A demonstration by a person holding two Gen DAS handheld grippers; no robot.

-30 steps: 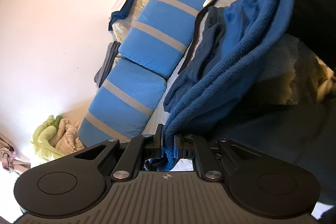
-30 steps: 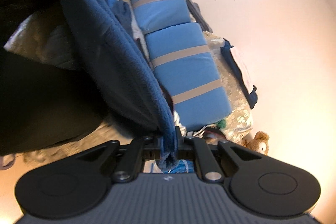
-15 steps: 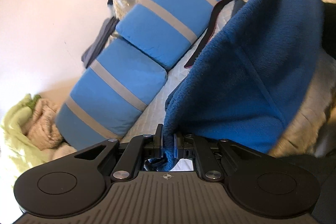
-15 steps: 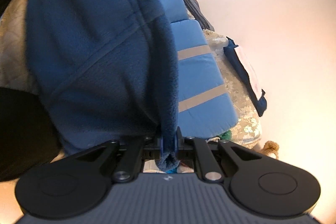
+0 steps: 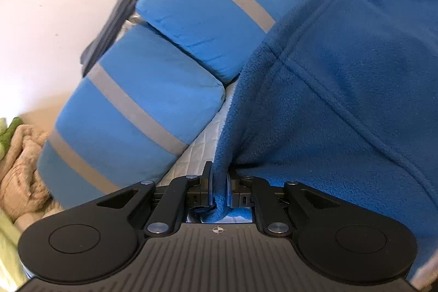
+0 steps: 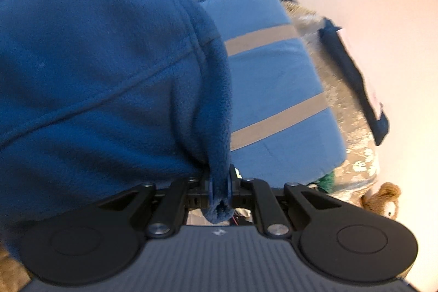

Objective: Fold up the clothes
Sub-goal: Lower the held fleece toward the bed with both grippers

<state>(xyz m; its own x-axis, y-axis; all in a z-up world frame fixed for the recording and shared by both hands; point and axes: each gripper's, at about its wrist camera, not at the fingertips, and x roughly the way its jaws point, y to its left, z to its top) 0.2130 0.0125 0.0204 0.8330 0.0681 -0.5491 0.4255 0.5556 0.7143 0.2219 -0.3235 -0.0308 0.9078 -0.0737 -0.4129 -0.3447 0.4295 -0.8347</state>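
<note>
The blue fleece (image 5: 342, 67) now fills far more of both views than a second ago, hiding the far clutter. Left gripper (image 5: 219, 189) and right gripper (image 6: 219, 189) each stay clamped on its edge, so it's stretched left-right between them near the striped cushions (image 5: 153, 89).

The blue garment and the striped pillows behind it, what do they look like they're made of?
Blue garment: probably fleece, with a matte, fuzzy, napped surface and raised stitched seams. Striped pillows: smooth woven fabric covers, maybe cotton, with fine creases and flat grey bands.
</note>
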